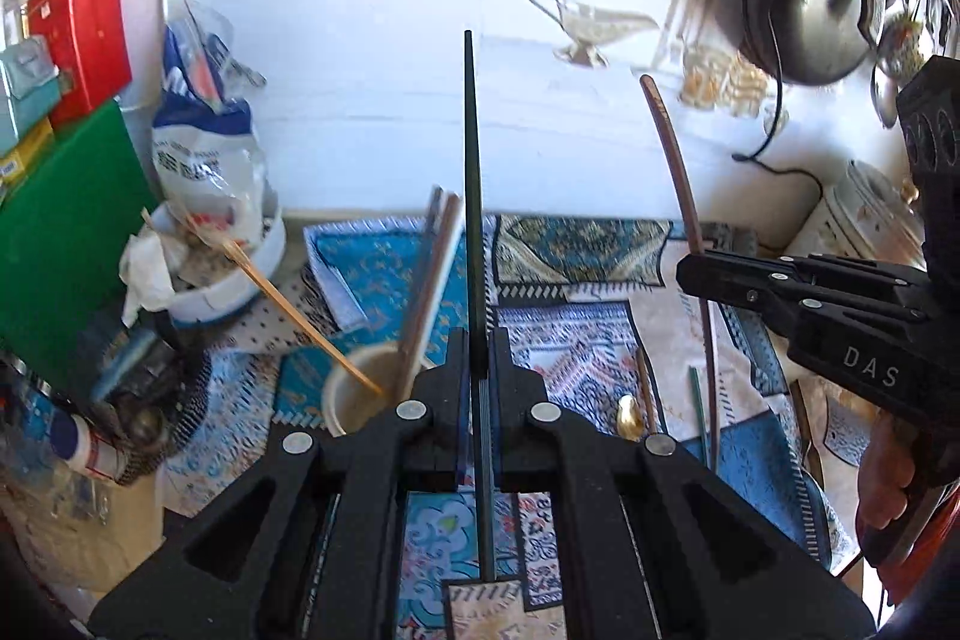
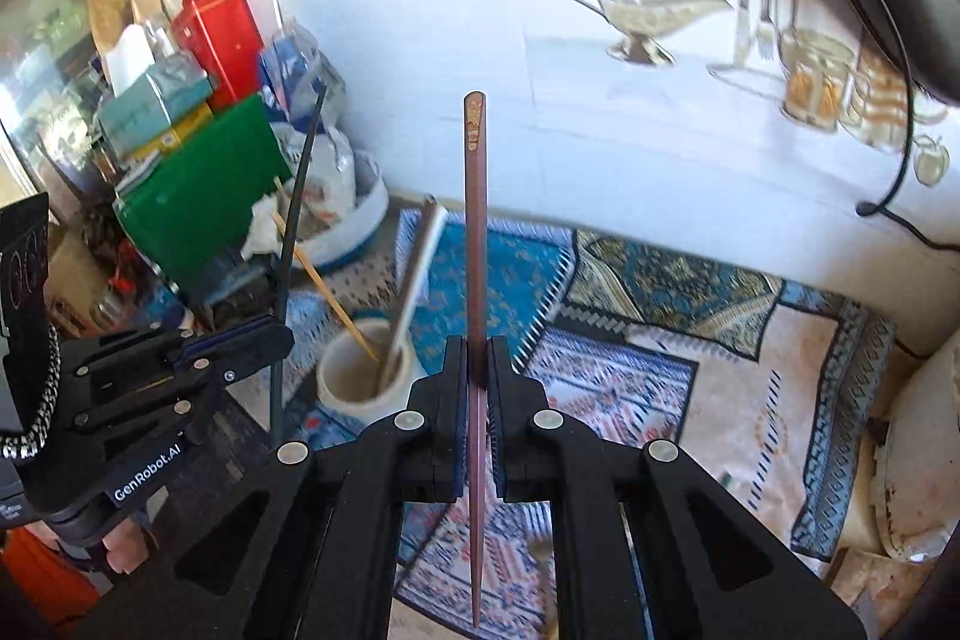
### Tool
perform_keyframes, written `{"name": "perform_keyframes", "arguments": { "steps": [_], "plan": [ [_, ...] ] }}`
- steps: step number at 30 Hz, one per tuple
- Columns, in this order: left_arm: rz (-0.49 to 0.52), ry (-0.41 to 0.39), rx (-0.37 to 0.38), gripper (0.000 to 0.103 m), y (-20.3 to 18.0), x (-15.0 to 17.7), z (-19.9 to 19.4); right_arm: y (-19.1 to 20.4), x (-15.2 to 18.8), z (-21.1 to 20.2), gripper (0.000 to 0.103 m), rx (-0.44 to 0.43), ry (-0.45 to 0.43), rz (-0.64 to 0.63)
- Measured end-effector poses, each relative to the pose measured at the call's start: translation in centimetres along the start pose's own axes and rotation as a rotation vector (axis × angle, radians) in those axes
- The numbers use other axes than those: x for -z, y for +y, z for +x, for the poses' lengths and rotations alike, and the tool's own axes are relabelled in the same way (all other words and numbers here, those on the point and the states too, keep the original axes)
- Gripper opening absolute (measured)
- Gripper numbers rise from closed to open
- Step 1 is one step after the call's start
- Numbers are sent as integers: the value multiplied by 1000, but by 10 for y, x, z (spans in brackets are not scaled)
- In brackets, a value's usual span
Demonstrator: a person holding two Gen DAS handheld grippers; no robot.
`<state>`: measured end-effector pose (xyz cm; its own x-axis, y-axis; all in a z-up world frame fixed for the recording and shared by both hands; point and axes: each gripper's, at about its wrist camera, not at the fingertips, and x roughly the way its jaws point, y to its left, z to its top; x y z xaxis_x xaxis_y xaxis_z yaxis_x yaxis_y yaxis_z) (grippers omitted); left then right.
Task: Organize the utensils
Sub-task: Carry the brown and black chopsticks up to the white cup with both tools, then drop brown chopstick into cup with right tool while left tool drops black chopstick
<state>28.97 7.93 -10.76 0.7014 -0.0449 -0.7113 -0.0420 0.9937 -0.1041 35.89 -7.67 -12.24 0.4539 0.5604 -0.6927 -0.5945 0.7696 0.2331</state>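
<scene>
So your left gripper (image 1: 478, 370) is clamped on a dark chopstick (image 1: 474, 196), upright above the mat (image 1: 576, 364). Your right gripper (image 2: 478, 370) pinches a brown chopstick (image 2: 475, 244), also upright. Both sit near the cup (image 2: 354, 382), left of centre, holding other sticks. A gold spoon (image 1: 628, 415) lies on the mat.

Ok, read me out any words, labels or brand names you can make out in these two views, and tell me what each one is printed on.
"DAS": white letters on the black body of the right gripper.
"GenRobot.AI": white label on the black body of the left gripper.
Print on the white and blue plastic bag: too blurred to read.
Gold marks on the reddish-brown chopstick: not legible.
</scene>
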Motion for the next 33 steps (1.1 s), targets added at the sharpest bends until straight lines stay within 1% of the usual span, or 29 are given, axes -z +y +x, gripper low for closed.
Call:
{"name": "perform_keyframes", "arguments": {
  "steps": [4,8,12,15,17,19,24,27,30,33],
  "plan": [
    [-3,-54,17,4,22,-11,-9,20,-17,7,6,-12,-43,26],
    [-7,-84,34,4,44,-24,-8,38,-30,16,6,-6,-80,50],
    [-11,-112,52,4,64,-36,-3,52,-42,28,6,1,-117,79],
    [-22,-129,56,4,77,-41,7,57,-47,37,6,0,-141,118],
    [-33,-135,59,4,86,-43,16,59,-49,46,6,15,-155,141],
    [-49,-132,70,4,93,-43,25,61,-51,55,6,30,-163,159],
    [-76,-116,77,4,104,-35,49,60,-51,77,6,105,-185,197],
    [-85,-102,87,4,108,-28,63,58,-49,88,6,129,-200,214],
    [-81,-99,96,4,108,-21,74,60,-48,97,6,152,-208,201],
    [-92,-107,119,4,109,-15,81,62,-43,104,6,172,-195,188]
  ]
}}
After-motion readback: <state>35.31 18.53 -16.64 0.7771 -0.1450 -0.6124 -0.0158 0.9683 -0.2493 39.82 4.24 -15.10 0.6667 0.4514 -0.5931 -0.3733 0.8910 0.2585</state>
